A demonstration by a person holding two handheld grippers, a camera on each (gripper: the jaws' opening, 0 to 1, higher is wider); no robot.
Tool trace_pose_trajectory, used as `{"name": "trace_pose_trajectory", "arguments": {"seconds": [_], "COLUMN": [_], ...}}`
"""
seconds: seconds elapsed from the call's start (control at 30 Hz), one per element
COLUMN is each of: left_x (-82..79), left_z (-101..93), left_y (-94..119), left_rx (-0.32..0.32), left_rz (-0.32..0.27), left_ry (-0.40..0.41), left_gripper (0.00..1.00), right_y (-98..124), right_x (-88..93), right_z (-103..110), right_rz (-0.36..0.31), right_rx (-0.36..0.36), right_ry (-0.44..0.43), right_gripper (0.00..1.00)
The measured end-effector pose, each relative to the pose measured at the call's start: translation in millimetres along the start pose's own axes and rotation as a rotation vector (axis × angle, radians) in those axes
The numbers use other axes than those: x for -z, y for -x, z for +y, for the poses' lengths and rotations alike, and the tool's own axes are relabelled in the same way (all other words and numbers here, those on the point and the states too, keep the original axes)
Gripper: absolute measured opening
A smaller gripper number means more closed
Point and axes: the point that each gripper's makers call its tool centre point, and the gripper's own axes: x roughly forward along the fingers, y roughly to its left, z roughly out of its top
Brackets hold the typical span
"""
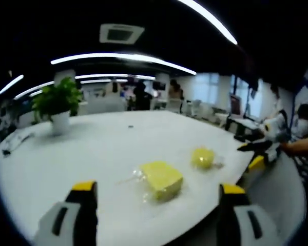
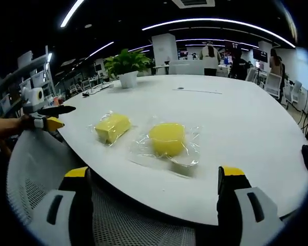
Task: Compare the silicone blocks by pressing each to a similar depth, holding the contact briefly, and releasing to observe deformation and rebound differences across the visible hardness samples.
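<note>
Two yellow silicone blocks lie in clear plastic wrap on the white table (image 1: 108,148). In the left gripper view the squarish block (image 1: 161,180) is nearest, with the rounder block (image 1: 203,157) behind it to the right. My left gripper (image 1: 158,188) is open just short of the squarish block, touching nothing. In the right gripper view the rounder block (image 2: 167,138) is nearer and the squarish block (image 2: 113,127) lies to its left. My right gripper (image 2: 154,173) is open, held off the table's edge and short of the blocks. Each gripper appears in the other's view, the right gripper (image 1: 259,148) and the left gripper (image 2: 50,117), each in a hand.
A potted plant (image 1: 59,105) (image 2: 126,66) stands far back on the table, with cables (image 1: 13,143) near it. A white mesh chair (image 2: 31,169) sits below the table's near edge. People stand in the office behind.
</note>
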Motion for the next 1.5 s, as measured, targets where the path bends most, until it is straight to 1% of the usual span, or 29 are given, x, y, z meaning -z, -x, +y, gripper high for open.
{"name": "trace_pose_trajectory", "arguments": {"seconds": [0.03, 0.1, 0.2, 0.3, 0.37, 0.47, 0.57, 0.63, 0.87, 0.9, 0.93, 1.5], "left_x": [0.3, -1.2, -3.8, 1.3, 6.5, -0.3, 1.3, 2.8, 5.2, 4.0, 2.3, 4.8], "left_z": [-3.7, -7.0, -4.8, -4.5, 0.6, 2.5, 2.9, 3.3, 4.2, 4.6, 4.7, 5.0], "left_y": [0.0, 0.3, 0.8, 0.0, 0.1, 1.1, 1.2, 1.9, 2.1, 2.4, 2.4, 1.5], "left_rx": [0.018, 0.040, 0.030, 0.030, 0.007, -0.007, -0.009, -0.010, -0.020, -0.023, -0.023, -0.007], "left_rz": [0.003, -0.006, -0.022, -0.003, 0.014, -0.022, -0.015, -0.015, 0.004, -0.004, -0.014, -0.004], "left_ry": [-0.015, 0.030, 0.027, 0.018, 0.008, 0.003, 0.005, 0.029, 0.003, 0.001, 0.002, 0.025], "left_gripper": [1.00, 1.00, 1.00, 1.00, 1.00, 1.00, 1.00, 1.00, 1.00, 1.00, 1.00, 1.00], "right_y": [0.1, 1.1, 1.4, 1.3, 1.5, 1.7, 1.8, 1.6, 1.7, 1.7, 1.7, 1.1], "right_x": [-0.1, -0.6, -0.9, -0.3, -0.5, -0.5, -0.5, -0.2, -0.6, -0.6, -0.7, -1.9], "right_z": [-0.3, -2.2, -2.9, -3.1, -2.9, -3.8, -3.7, -3.6, -4.0, -3.9, -4.0, -2.9], "right_rz": [-0.002, -0.011, -0.016, -0.015, -0.017, -0.018, -0.019, -0.018, -0.024, -0.024, -0.025, -0.030], "right_rx": [0.001, 0.008, 0.013, 0.014, 0.014, 0.017, 0.017, 0.016, 0.018, 0.017, 0.018, 0.015], "right_ry": [-0.003, -0.014, -0.021, -0.022, -0.026, -0.029, -0.031, -0.032, -0.037, -0.037, -0.038, -0.039], "right_gripper": [0.96, 0.96, 0.96, 0.96, 0.96, 0.96, 0.96, 0.96, 0.96, 0.96, 0.96, 0.96]}}
